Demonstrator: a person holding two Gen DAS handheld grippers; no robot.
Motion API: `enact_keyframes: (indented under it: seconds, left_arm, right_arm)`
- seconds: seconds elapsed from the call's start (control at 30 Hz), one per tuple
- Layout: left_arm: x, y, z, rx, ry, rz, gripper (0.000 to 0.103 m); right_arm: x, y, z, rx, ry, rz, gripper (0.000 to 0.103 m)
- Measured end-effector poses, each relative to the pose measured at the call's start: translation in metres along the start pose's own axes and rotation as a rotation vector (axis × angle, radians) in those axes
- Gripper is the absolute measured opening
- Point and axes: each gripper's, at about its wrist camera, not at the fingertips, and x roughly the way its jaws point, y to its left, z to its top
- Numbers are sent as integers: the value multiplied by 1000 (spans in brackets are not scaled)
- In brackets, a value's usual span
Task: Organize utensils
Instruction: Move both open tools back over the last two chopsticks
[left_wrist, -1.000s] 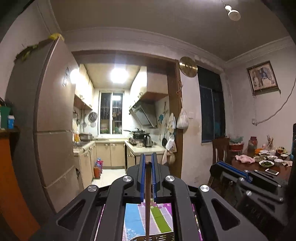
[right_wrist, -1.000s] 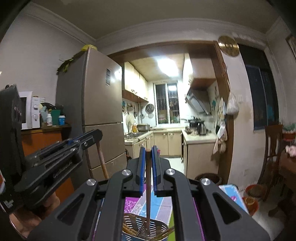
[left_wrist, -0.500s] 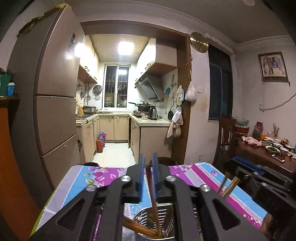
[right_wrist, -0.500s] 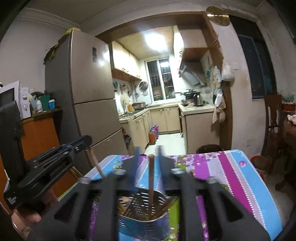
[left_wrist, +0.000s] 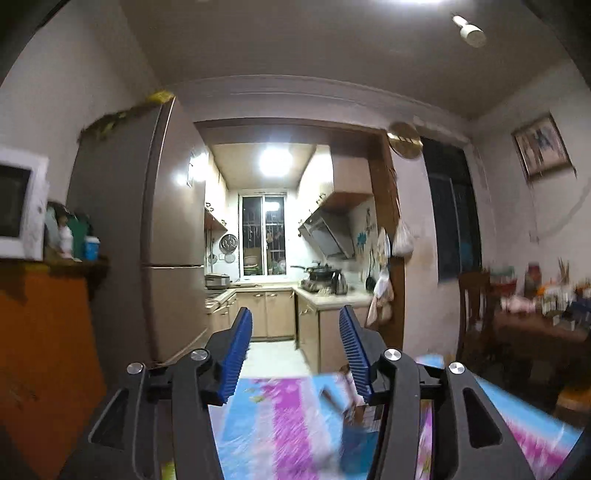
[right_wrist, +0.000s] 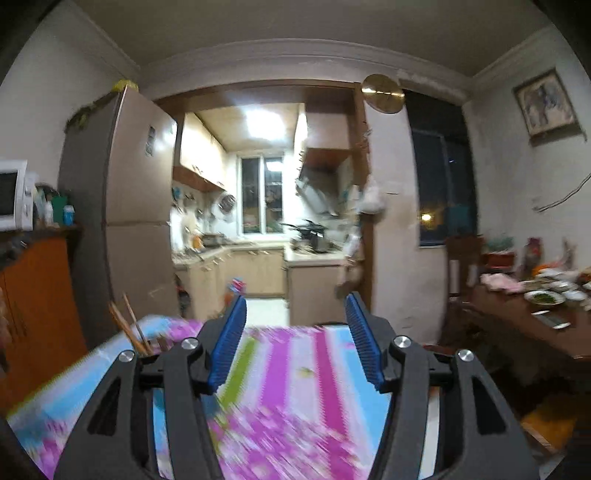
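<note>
Both chopsticks released, left gripper (left_wrist: 295, 350) and right gripper (right_wrist: 295, 339) just opened, empty.

No readable text, labels or numbers anywhere; both views blurred

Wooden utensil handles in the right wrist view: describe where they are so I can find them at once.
Start at the table with the striped cloth and go to its far left corner, in front of the orange cabinet. The wooden utensil handles rise there as a few thin brown sticks, leaning left. Nothing else in view stands up from the cloth; their holder is hidden behind the right gripper.
</note>
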Motion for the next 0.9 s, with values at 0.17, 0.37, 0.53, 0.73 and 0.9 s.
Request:
enact_keyframes:
  seconds: [0.17,0.37,0.53,0.73,0.9]
  left_arm:
    - [-67,-10,-49,126,169,-57,51]
    - [-114,-50,-148,174,480,-200,48]
    - [-139,-85,-205,144,611,-311,35]
    - [-135,-102,-235,100,662,-330,22]
    - [-135,-114,-238,105,642,-326,22]
  right_arm:
    - [-61,-8,-49,-70,128,-57,59]
    - [-94,24,-127,-53,380,40,59]
    - [-99,61,-178,-16,508,175,49]
    - [-100,115,-214,-56,554,311,36]
    - [-103,125,-219,-86,528,316,36]
